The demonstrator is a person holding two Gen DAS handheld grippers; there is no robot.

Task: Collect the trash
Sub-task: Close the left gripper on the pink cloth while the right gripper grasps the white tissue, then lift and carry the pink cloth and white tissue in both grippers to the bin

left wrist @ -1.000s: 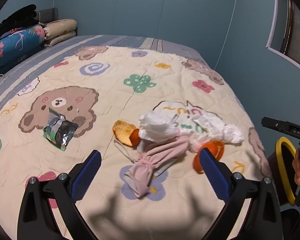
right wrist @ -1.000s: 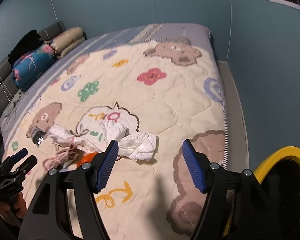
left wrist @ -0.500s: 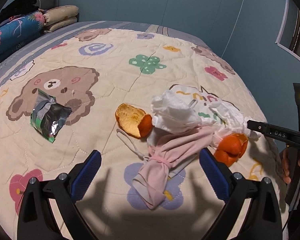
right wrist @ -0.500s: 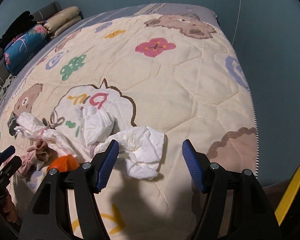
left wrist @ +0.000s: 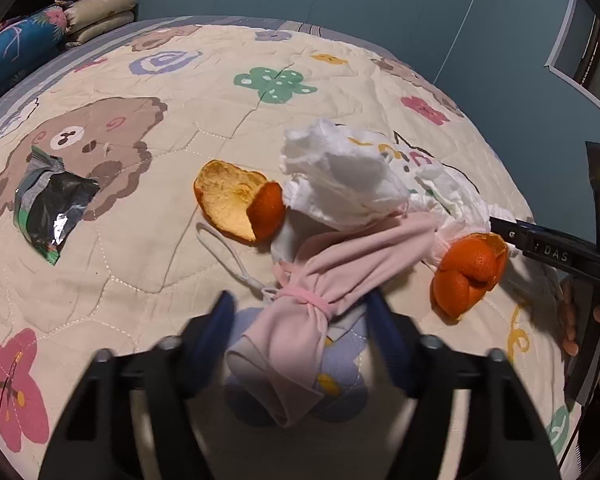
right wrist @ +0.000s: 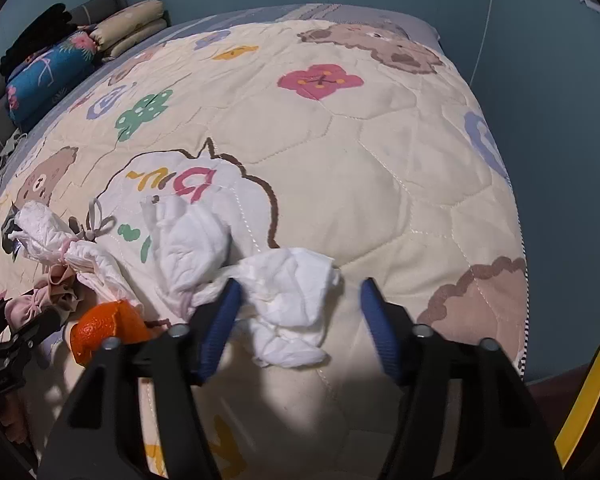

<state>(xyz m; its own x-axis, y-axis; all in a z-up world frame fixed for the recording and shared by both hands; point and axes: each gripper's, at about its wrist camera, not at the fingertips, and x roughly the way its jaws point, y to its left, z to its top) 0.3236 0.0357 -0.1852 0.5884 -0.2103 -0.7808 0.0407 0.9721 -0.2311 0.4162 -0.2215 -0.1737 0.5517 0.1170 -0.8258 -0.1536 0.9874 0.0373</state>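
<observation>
I'm working two hand-held tongs over a bed w/ a cartoon quilt (left wrist: 148,248). Both point steeply down at trash lying on it.

Left tongs (left wrist: 300,316): jaws about half open and closing, w/ a pink cloth bundle (left wrist: 300,320) between them, tied at the waist by a pink band. I can't tell if the pads press it yet; it looks like a loose straddle. The bundle is soft and light, so it'll squash and sag. I judge the banded waist, right between the jaws, the best place to pinch, since the cloth is bunched firm there.

Past the left tongs: a white tissue wad (left wrist: 340,184), an orange peel (left wrist: 236,204) ahead-left of it, more peel (left wrist: 468,272) to the right, a foil wrapper (left wrist: 48,212) far left.

Right tongs (right wrist: 298,312): also about half open and closing, around a crumpled white tissue (right wrist: 292,300). The left pad is at its edge; the right pad stands clear. Tissue is v. light and flimsy and may tear or slip, so I'd take it at the thick middle.

A yellow rim (right wrist: 588,396) shows low right of the right tongs, maybe a bin.
</observation>
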